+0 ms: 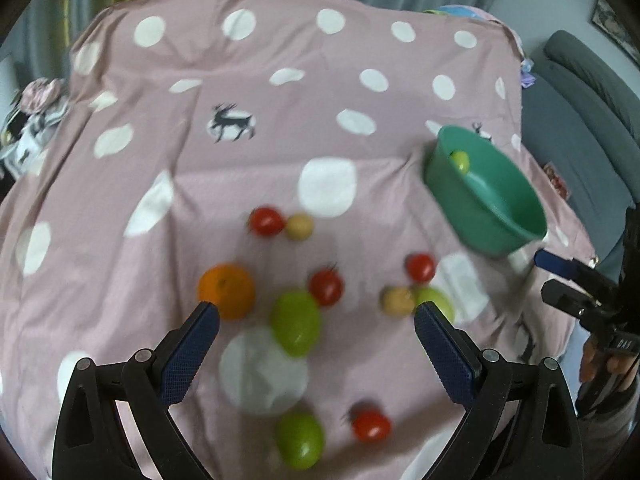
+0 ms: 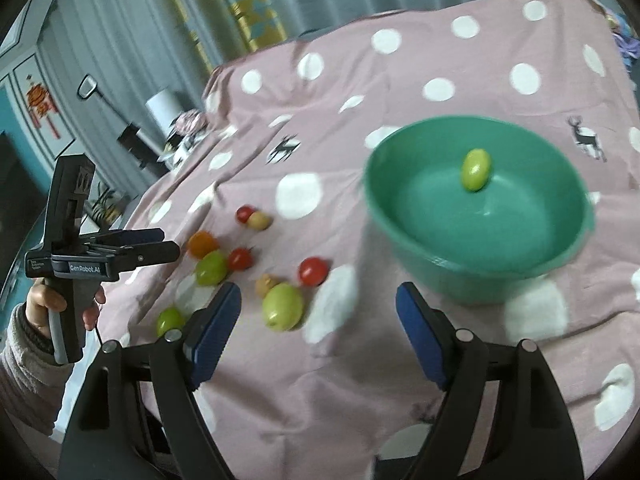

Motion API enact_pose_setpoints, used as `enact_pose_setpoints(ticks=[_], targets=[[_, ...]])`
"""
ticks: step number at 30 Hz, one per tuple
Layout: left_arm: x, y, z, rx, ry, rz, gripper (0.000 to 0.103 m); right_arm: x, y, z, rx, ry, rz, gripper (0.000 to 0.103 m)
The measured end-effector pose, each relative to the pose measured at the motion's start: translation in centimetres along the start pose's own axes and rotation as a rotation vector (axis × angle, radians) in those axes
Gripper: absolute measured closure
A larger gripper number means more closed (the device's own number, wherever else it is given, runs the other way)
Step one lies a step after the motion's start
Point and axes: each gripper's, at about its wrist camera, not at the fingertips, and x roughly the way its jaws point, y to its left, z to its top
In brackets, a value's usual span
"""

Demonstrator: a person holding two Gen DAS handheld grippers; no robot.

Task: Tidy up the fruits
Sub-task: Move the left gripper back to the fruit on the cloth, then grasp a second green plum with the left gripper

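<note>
A green bowl (image 2: 480, 208) stands on the pink dotted cloth (image 1: 280, 92) with one small green fruit (image 2: 476, 169) inside; it also shows in the left wrist view (image 1: 486, 192). Loose fruit lies on the cloth: an orange (image 1: 227, 290), several red tomatoes (image 1: 266, 221), green fruits (image 1: 296, 322) and small tan fruits (image 1: 299, 226). My left gripper (image 1: 316, 320) is open and empty above the green fruit beside the orange. My right gripper (image 2: 318, 304) is open and empty, just left of the bowl, near a green fruit (image 2: 282, 306).
A grey sofa (image 1: 580, 120) stands right of the table. Curtains (image 2: 248, 4) hang behind it. A white lamp (image 2: 164, 108) and clutter sit at the table's far left. The cloth is wrinkled and drapes over the edges.
</note>
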Motion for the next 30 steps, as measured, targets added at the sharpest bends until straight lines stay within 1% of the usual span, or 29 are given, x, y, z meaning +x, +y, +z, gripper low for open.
enact_pose_setpoints(ticks=[2,5,7,12,14,16,18,20,22,25,26,27,28,30], targets=[[-0.3,0.1,-1.0,0.009,0.004,-0.006,0.005,0.6,0.9,-0.4,-0.017,0.024,0.019,0.023],[-0.5,-0.3,-2.7,0.042,0.024,-0.040,0.005,1.4,2.3,-1.0,-0.053,0.057,0.043,0.023],[-0.4,-0.7,-3.6,0.072,0.042,-0.036,0.005,1.9,3.1,-1.3,-0.070,0.081,0.058,0.023],[0.0,-0.8,-5.5,0.115,0.095,-0.001,0.005,3.4,5.9,-2.2,-0.098,0.140,0.185,0.023],[-0.1,-0.6,-6.0,0.119,0.104,-0.005,0.006,4.1,6.6,-2.3,-0.076,0.151,0.231,0.024],[0.0,-0.4,-6.3,0.122,0.115,-0.016,0.008,5.2,6.9,-2.1,-0.014,0.167,0.296,0.025],[0.1,-0.4,-6.5,0.128,0.124,-0.022,0.017,6.2,7.2,-1.8,0.041,0.192,0.355,0.026],[0.2,-0.3,-6.7,0.134,0.136,-0.028,0.020,7.6,8.0,-1.8,0.070,0.238,0.414,0.028],[0.3,-0.2,-6.7,0.139,0.137,-0.030,0.020,8.8,9.5,-1.7,0.045,0.282,0.431,0.030],[0.4,-0.1,-6.6,0.141,0.140,-0.032,0.020,10.3,11.1,-1.6,0.008,0.336,0.442,0.037],[0.5,0.0,-6.5,0.141,0.142,-0.034,0.027,10.9,11.7,-1.5,0.001,0.360,0.448,0.039],[0.5,0.0,-6.5,0.141,0.146,-0.033,0.041,11.5,12.2,-1.4,-0.009,0.382,0.454,0.041],[0.7,0.1,-6.6,0.140,0.153,-0.034,0.047,12.1,12.7,-1.3,-0.021,0.405,0.460,0.042],[0.9,0.1,-6.7,0.151,0.171,-0.035,0.052,13.0,13.4,-1.3,-0.034,0.442,0.464,0.045]])
